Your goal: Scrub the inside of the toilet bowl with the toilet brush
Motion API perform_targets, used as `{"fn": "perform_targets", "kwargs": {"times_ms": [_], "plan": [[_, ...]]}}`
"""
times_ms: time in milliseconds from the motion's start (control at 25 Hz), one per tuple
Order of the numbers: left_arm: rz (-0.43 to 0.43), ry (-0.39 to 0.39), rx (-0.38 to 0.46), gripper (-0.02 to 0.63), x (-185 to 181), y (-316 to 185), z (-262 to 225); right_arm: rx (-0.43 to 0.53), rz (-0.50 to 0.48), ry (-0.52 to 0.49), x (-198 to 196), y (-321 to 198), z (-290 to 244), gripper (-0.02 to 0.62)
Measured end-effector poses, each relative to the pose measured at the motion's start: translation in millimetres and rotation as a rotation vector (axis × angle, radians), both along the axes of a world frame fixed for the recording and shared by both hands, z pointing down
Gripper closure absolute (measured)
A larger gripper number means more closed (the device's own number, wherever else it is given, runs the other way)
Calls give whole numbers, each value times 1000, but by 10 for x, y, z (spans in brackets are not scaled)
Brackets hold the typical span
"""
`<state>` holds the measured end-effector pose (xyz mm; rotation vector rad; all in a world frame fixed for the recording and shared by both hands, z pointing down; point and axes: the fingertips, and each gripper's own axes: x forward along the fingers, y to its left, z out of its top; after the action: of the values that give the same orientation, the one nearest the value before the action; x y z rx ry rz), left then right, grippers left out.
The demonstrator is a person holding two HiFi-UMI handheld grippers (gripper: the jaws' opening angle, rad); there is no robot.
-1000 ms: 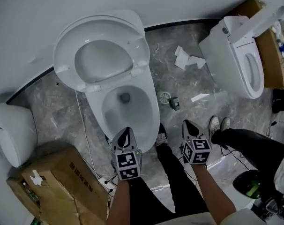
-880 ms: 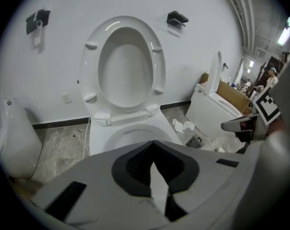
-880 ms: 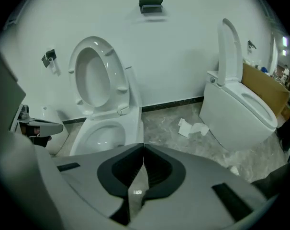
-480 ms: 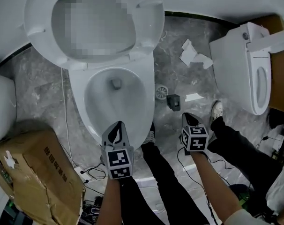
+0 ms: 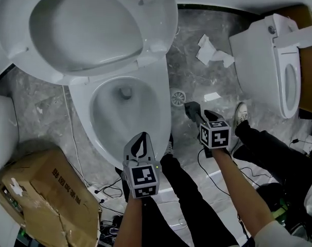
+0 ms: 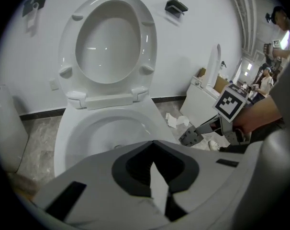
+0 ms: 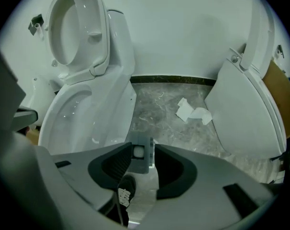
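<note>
The white toilet stands with its seat and lid point(image 5: 84, 30) raised, and the bowl point(image 5: 107, 120) is bare inside. My left gripper point(image 5: 140, 138) hangs over the bowl's front rim with its jaws together and nothing in them; its own view looks into the bowl point(image 6: 87, 138). On the floor just right of the toilet stands a small grey boxy brush piece point(image 5: 190, 107) beside a round white spoked disc point(image 5: 178, 96). My right gripper point(image 5: 196, 113) points steeply down at the grey piece point(image 7: 140, 153). Its jaws are opening, and the piece shows between the tips without being pinched.
A second toilet point(image 5: 269, 60) stands at the right with its lid up. Crumpled paper point(image 5: 212, 53) lies on the marble floor between the two. A cardboard box point(image 5: 42, 199) sits at the lower left, with cables beside it. Another person's legs and shoe point(image 5: 241, 115) are close on the right.
Both grippers have come down and the view has closed in on the bowl. The right gripper moved from near my foot onto the grey piece, and its jaws have parted.
</note>
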<state>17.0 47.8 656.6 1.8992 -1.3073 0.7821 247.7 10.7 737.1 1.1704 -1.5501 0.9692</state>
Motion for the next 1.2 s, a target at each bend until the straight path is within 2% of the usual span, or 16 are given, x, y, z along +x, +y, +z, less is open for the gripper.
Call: {"fn": "perform_targets", "kwargs": {"times_ms": [80,240,360,520,600,760,840,920,1040,1200], "plan": [[31,9,10,575,65,-114,-4,-19,-3,-8,-58,7,64,379],[57,4,34,577,47,-294,-50,-62,21,-35,-145,40,221,222],[64,9,47,577,-33,-374,-63,-82,14,-13,-163,8,387,124],[70,-8,55,577,-190,-394,-76,-118,34,25,-93,-17,657,101],[43,21,53,577,-250,-393,-61,-132,47,46,-31,-3,774,101],[-20,74,34,577,-311,-299,-42,-150,9,78,-43,26,927,100],[-29,83,30,577,-277,-226,-94,-176,0,68,-73,57,987,100],[-27,88,38,577,-247,-222,-149,-189,-19,26,-167,6,1021,138],[-37,83,35,577,-293,-176,-217,-191,-25,-27,-374,-35,1048,143],[-32,65,33,577,-368,-95,-299,-232,-14,61,-426,51,1059,143]]}}
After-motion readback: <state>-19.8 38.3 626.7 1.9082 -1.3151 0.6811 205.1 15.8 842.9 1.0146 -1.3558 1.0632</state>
